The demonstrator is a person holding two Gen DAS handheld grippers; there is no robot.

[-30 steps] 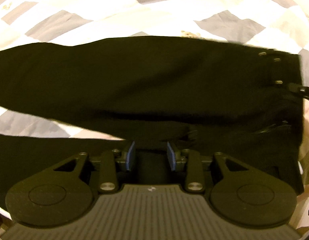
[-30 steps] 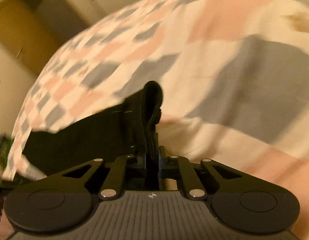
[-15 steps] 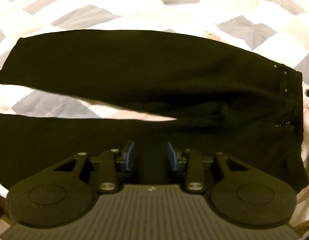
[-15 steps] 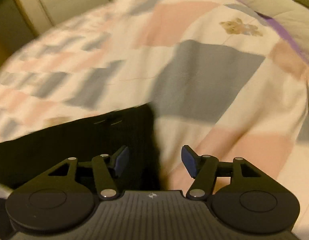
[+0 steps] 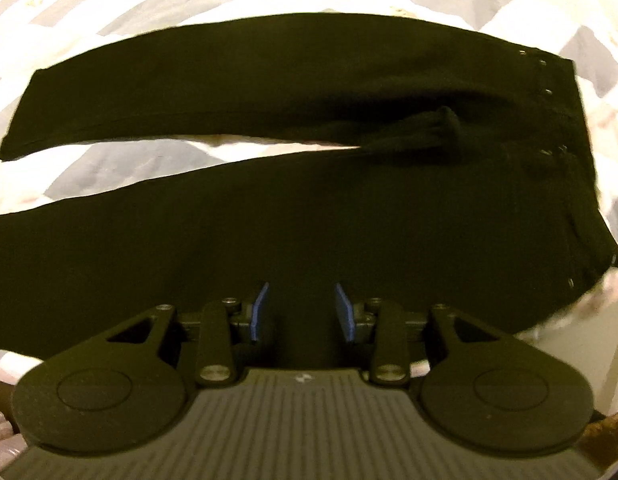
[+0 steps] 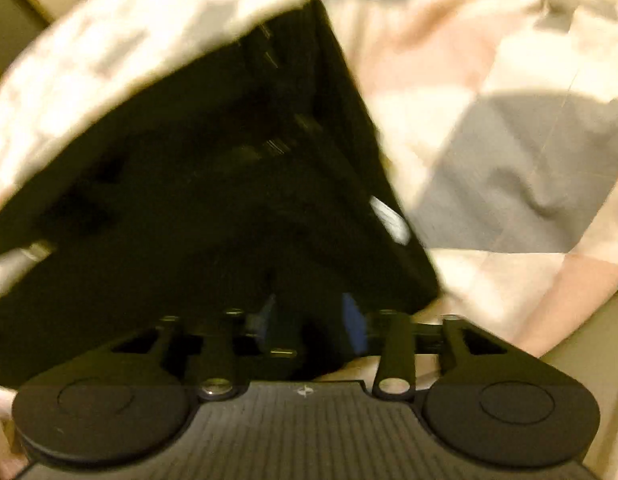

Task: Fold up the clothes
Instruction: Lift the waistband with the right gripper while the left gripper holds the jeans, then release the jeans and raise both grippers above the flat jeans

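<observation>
The black trousers (image 5: 309,152) lie spread flat on the checked quilt (image 5: 109,168), both legs side by side with a wedge of quilt between them, which looks like a layout for folding leg over leg; their long axis runs left to right, waistband (image 5: 565,128) at the right, hems to the left; the left gripper (image 5: 301,312) hovers over the near leg, fingers apart and empty; the right gripper (image 6: 309,320), blurred, stands parted over the waist end.

Both the left tongs (image 5: 302,307) and right tongs (image 6: 309,320) gape apart, gripping nothing.
</observation>
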